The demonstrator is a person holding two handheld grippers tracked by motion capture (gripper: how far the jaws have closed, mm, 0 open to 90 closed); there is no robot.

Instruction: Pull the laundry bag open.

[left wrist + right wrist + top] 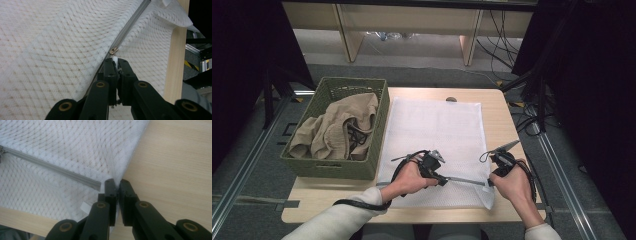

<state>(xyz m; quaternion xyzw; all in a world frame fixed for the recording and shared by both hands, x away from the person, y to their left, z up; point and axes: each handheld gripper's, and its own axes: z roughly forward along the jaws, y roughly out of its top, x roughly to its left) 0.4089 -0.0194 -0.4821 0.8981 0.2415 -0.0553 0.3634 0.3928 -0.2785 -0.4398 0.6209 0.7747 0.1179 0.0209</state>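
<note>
Closed on the white zip pull, the left gripper is set where the zipper runs lengthwise toward the right gripper, by which the mesh bag's corner is pinched.

At my table, the green basket of beige clothes walls off the left edge, standing just beside the white mesh bag that covers the middle. Bare wood runs open along the right side and in a strip nearest me. My left tongs and right tongs crowd the bag's near edge, the zipper taut between them.
</note>
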